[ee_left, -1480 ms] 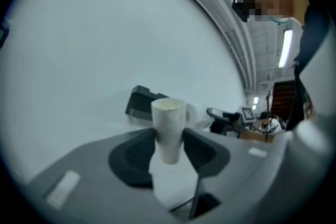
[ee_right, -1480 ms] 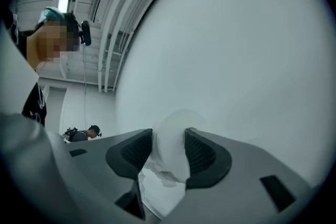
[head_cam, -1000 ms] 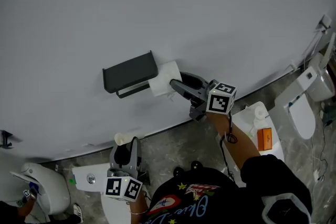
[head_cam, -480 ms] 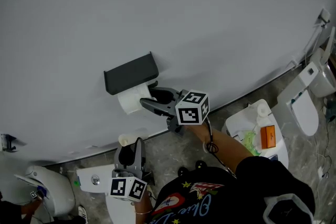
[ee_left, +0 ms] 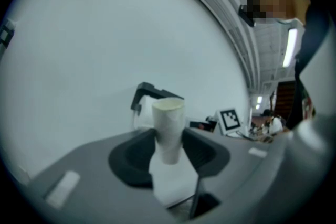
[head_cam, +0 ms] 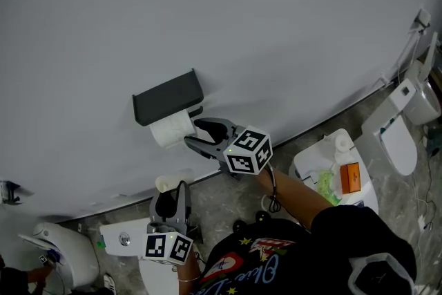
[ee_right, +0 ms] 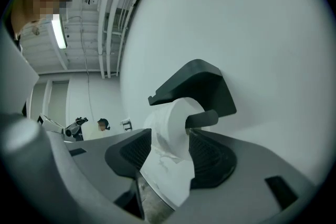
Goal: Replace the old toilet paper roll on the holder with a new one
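A black wall holder (head_cam: 166,97) carries a new white toilet paper roll (head_cam: 170,130) under its shelf. My right gripper (head_cam: 190,132) reaches in from the right and is shut on that roll. In the right gripper view the roll (ee_right: 169,134) sits between both pads, and the holder's black rod (ee_right: 202,118) passes through its core below the shelf (ee_right: 195,86). Lower down, my left gripper (head_cam: 168,195) is shut on the old bare cardboard tube (head_cam: 162,183). The tube (ee_left: 169,126) stands upright between the jaws of the left gripper (ee_left: 169,147).
A white toilet (head_cam: 402,129) stands at the right by the wall. A white cabinet top (head_cam: 312,162) holds an orange box (head_cam: 351,178) and small items. Another white fixture (head_cam: 65,252) is at the lower left. The floor is grey stone.
My right gripper has carried the new roll leftward from beside the holder's right end to under its shelf, onto the rod. The left gripper and its tube have stayed put.
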A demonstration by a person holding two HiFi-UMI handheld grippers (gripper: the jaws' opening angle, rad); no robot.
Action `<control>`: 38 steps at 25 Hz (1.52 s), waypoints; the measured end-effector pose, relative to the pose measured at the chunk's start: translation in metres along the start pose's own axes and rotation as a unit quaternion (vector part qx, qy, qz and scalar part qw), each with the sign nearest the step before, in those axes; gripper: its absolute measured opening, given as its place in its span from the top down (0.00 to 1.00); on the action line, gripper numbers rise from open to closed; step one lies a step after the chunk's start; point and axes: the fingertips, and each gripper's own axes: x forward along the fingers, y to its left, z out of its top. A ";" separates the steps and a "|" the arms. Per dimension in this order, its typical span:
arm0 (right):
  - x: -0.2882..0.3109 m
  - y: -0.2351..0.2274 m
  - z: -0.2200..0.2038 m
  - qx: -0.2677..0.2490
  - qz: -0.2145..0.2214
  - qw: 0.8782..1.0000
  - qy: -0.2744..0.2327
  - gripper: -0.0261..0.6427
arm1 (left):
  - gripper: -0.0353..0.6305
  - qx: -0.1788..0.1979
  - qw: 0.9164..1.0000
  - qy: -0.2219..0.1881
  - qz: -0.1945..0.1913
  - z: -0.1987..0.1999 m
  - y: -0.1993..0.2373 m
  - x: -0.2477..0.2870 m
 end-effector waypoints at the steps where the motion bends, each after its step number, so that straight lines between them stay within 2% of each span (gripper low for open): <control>1: -0.005 0.001 -0.003 0.002 -0.002 1.000 0.003 0.65 | 0.70 0.000 1.000 0.002 -0.002 -0.001 -0.001 0.002; 3: -0.016 0.005 -0.010 -0.002 -0.010 1.000 0.014 0.66 | 0.70 0.000 1.000 0.006 -0.005 -0.004 -0.003 0.005; 7: -0.042 0.018 -0.020 -0.065 -0.050 0.996 0.021 0.68 | 0.70 0.006 1.000 0.014 -0.014 -0.008 -0.008 0.012; 8: -0.049 0.019 -0.019 -0.071 -0.061 0.996 0.013 0.87 | 0.70 0.006 1.000 0.015 -0.017 -0.010 -0.009 0.014; 9: -0.056 0.020 -0.017 -0.069 -0.070 0.995 0.003 0.94 | 0.70 0.006 1.000 0.017 -0.019 -0.011 -0.011 0.016; 13: -0.083 0.028 -0.007 -0.065 -0.087 0.994 -0.032 0.94 | 0.70 0.012 0.999 0.024 -0.025 -0.014 -0.015 0.018; 19: -0.099 0.025 0.003 -0.077 -0.114 0.990 -0.043 0.94 | 0.70 0.006 0.999 0.025 -0.030 -0.019 -0.018 0.019; 38: -0.104 0.030 0.012 -0.076 -0.120 0.988 -0.055 0.94 | 0.70 0.006 0.999 0.019 -0.030 -0.017 -0.021 0.012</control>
